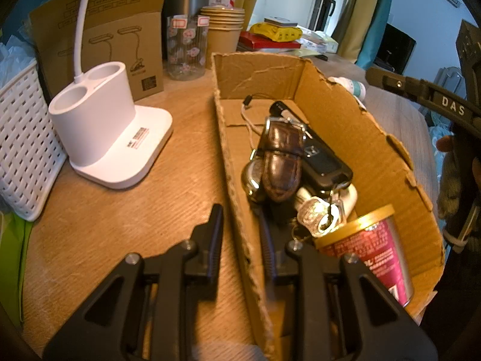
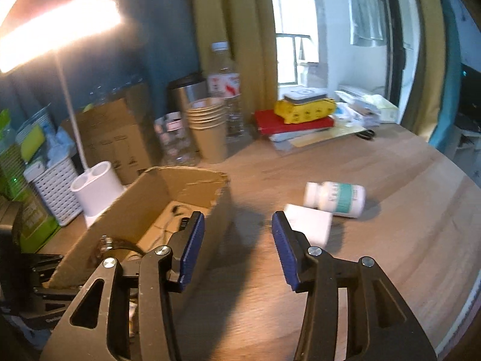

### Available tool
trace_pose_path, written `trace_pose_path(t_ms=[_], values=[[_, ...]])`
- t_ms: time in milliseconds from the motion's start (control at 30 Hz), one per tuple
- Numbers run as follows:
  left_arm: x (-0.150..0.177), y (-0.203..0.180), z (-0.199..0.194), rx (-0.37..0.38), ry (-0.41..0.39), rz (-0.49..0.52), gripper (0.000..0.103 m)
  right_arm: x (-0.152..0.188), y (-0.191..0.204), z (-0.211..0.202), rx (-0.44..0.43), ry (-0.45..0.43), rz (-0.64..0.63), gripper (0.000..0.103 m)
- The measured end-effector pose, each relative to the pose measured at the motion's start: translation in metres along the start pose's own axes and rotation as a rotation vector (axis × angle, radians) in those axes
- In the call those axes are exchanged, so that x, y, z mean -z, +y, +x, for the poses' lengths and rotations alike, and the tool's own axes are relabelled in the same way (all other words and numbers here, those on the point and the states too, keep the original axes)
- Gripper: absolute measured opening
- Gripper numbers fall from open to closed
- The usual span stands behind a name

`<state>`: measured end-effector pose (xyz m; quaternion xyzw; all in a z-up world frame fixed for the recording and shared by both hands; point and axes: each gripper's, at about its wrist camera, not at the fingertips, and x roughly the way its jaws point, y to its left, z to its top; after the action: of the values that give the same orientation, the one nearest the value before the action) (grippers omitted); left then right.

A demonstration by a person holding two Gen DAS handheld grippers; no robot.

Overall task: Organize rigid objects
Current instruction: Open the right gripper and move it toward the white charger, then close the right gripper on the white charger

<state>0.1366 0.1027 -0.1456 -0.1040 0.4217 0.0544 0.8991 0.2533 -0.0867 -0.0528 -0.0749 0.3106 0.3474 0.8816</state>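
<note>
Now the left tool (image 1: 242, 234) clamps the torn brown cardboard box's (image 1: 345, 138) wall; the right tool (image 2: 237, 240) gapes wide, a white pill bottle (image 2: 335, 199) lying ahead on the wooden tabletop (image 2: 390, 240).

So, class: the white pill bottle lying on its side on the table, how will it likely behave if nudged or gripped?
The pill bottle lies on its round side, so a nudge would probably roll it. Its smooth plastic wall may slip between pads. It looks rigid, so the open right claw could likely squeeze it without denting.

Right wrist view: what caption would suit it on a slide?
Open right gripper hovers above the wooden table, facing a toppled pill bottle beside the cardboard box.
</note>
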Motion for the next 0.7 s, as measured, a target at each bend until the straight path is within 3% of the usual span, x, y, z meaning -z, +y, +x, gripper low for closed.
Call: trace_pose_path(t_ms=[500,700], values=[[0.000,0.000,0.000,0.000,0.000,0.000,0.026,0.008,-0.042,0.025,0.105,0.039,0.079,0.080],[0.000,0.000,0.000,0.001,0.000,0.000,0.026,0.011,-0.049,0.048,0.121,0.079,0.094,0.081]])
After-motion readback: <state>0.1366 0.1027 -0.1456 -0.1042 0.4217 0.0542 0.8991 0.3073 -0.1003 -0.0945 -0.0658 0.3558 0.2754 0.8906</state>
